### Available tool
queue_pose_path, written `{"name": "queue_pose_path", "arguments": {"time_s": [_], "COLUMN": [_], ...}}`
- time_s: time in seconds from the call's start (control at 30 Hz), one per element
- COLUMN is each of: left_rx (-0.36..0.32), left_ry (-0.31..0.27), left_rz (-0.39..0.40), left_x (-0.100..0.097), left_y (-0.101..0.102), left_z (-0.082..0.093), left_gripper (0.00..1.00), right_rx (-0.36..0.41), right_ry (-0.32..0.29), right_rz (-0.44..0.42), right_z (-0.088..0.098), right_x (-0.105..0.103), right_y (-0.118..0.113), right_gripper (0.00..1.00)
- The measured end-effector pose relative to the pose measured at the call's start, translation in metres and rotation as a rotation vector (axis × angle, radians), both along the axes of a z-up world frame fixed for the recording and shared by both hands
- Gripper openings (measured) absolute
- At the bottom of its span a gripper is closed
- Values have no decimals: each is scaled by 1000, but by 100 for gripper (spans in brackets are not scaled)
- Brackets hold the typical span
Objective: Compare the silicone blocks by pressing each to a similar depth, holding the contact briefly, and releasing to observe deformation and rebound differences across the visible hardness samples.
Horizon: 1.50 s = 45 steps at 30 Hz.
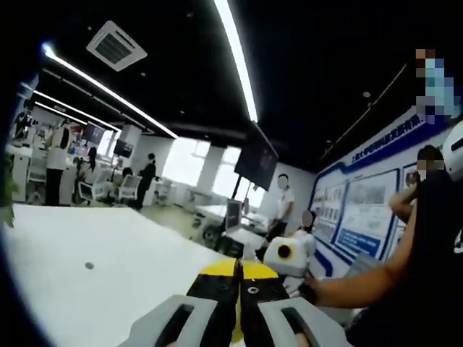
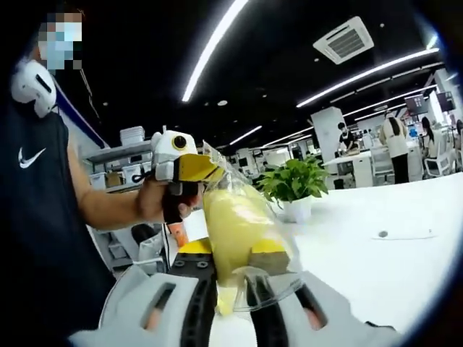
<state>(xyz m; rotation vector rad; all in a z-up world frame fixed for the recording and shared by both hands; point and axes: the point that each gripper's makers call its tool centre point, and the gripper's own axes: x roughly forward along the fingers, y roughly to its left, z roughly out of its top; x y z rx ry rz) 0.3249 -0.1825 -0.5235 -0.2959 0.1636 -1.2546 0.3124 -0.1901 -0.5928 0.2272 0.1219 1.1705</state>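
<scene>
**Bagged yellow block held between 2 grippers**

Above the white table (image 2: 405,253), the yellow silicone block (image 2: 235,228) in its clear bag (image 2: 271,278) hangs pinched between the right gripper (image 2: 231,300) and left gripper (image 2: 189,170). In the left gripper view, that gripper's (image 1: 238,307) jaws sit together.

Open office, dark ceiling (image 1: 304,43), strip lights (image 1: 239,58), white table (image 1: 108,282).

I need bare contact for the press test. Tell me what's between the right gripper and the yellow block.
A clear plastic bag wraps the yellow block, so the right gripper closes on plastic at the bag's lower end, not on bare silicone. The left gripper pinches the bag's upper end. Nothing else visible intervenes.
</scene>
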Motion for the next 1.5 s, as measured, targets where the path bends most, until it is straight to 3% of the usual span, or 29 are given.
{"name": "queue_pose_path", "arguments": {"time_s": [0.13,0.23,0.47,0.53,0.6,0.7,0.73,1.0,1.23,1.27,1.3,1.33,1.37,1.4,1.5], "left_rx": [-3,17,37,33,40,65,78,59,65,57,38,28,23,19,28], "left_ry": [22,-3,-59,-46,13,-46,-57,-23,-39,-31,22,27,25,25,6], "left_rz": [-6,-45,-12,0,3,10,6,12,5,2,-19,-12,-11,-12,-11], "left_x": [0,-7,-5,-3,-2,-4,-6,-8,-11,-12,-16,-13,-12,-13,-14], "left_y": [2,4,5,5,7,7,7,10,7,7,6,8,8,8,5], "left_z": [-2,-4,-6,-6,-9,-9,-11,-8,-8,-6,-4,-3,-2,-1,0], "left_gripper": [0,0,0,0,0,0,0,0,0,0,0,0,0,0,0], "right_rx": [-16,-35,-59,-65,-74,-81,-76,-78,-75,-61,-59,-39,-45,-65,-44], "right_ry": [56,82,91,94,107,113,140,117,99,58,77,103,76,-21,36], "right_rz": [16,32,36,35,43,52,74,68,53,54,52,52,55,21,29], "right_z": [-1,-2,-3,-3,-4,-6,-6,-5,-6,-4,-6,-3,-1,2,0], "right_x": [-6,-10,-13,-12,-14,-16,-20,-17,-17,-17,-18,-19,-20,-15,-15], "right_y": [1,2,4,4,4,7,7,7,5,5,4,5,6,5,4], "right_gripper": [6,4,2,1,1,1,1,1,0,0,1,2,3,5,9]}}
